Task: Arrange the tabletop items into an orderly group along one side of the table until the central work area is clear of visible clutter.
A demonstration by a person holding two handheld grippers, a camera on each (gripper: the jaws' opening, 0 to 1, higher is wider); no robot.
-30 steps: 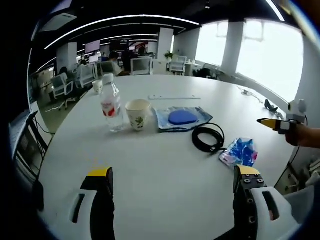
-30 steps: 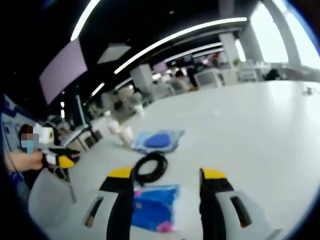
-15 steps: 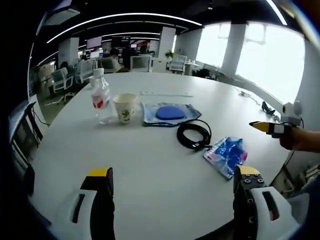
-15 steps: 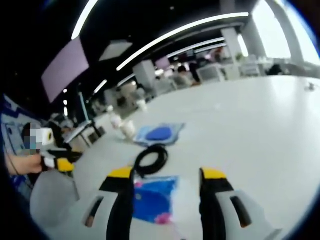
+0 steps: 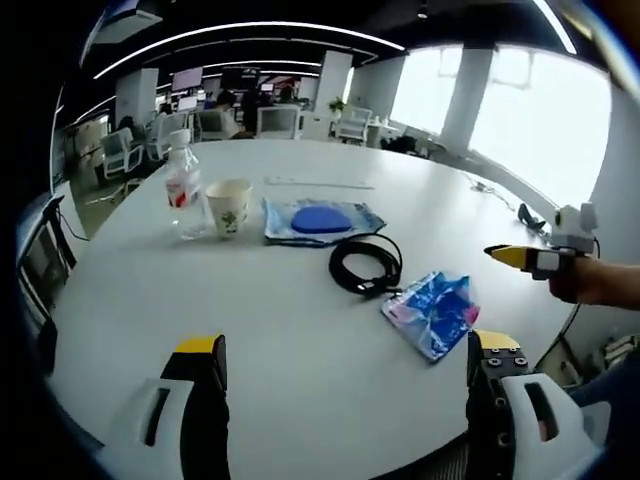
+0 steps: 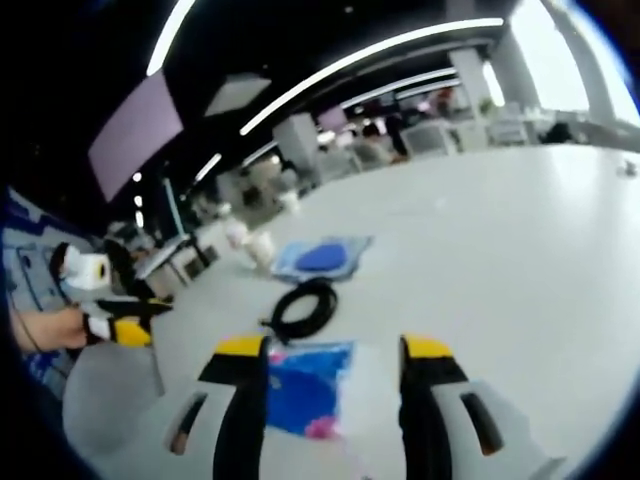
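Left gripper (image 5: 345,365) black fingers (image 5: 205,400), yellow tips, white housings, small screws

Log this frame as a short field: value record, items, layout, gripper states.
surface: round white table
items: water bottle; paper cup; blue pouch; coiled black cable; blue wrapper
layout: loose row across the table, bottle and cup side by side, cable between pouch and wrapper
left gripper: open, nothing between the jaws, above the near table edge
right gripper: open, blue wrapper lying between the jaws on the table, not gripped
task state: items not yet grouped along one side
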